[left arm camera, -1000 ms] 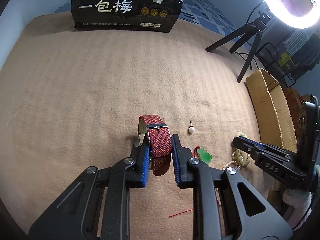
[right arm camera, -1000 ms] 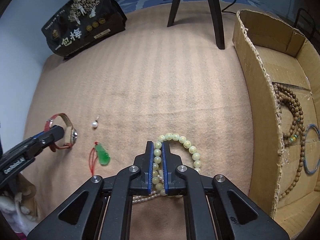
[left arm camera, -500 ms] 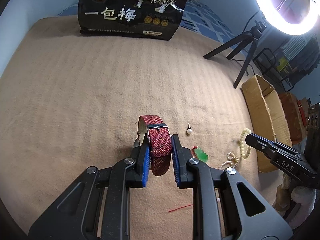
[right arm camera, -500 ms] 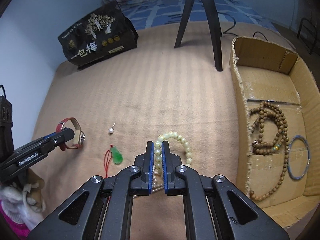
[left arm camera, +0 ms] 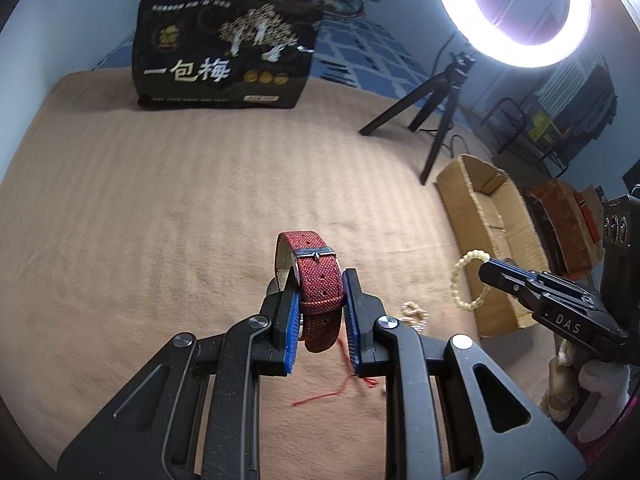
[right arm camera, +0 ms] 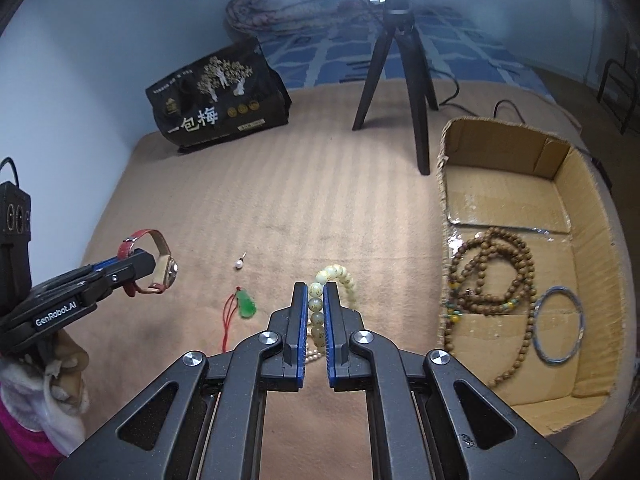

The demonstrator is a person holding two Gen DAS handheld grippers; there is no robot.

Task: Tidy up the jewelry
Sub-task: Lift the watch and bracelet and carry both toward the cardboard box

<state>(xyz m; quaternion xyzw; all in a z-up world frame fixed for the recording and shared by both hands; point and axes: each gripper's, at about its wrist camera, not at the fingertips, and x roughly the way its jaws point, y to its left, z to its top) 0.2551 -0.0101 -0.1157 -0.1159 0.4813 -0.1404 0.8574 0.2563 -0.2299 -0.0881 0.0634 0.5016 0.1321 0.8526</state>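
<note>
We found the left gripper [left arm camera: 320,312] with its fingers pinching the red watch [left arm camera: 316,280] by the strap, and the right gripper [right arm camera: 316,320] with its fingers pressed tight on the pale bead bracelet [right arm camera: 334,280], both clear of the tan blanket [right arm camera: 300,184]. We judged both were held for carrying to the cardboard box [right arm camera: 504,136], where a brown bead necklace [right arm camera: 492,276] and blue bangle [right arm camera: 558,326] lay. A green pendant [right arm camera: 246,304] and pearl earring [right arm camera: 239,264] lay between the grippers.

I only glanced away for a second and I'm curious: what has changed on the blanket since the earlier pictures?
Both grippers rose. The left gripper lifted the red watch clear of the blanket; the right gripper raised the pale green bead bracelet. Nothing was taken hold of or let go. The pearl earring, green pendant, pearl strand and cardboard box with its contents stayed put.
</note>
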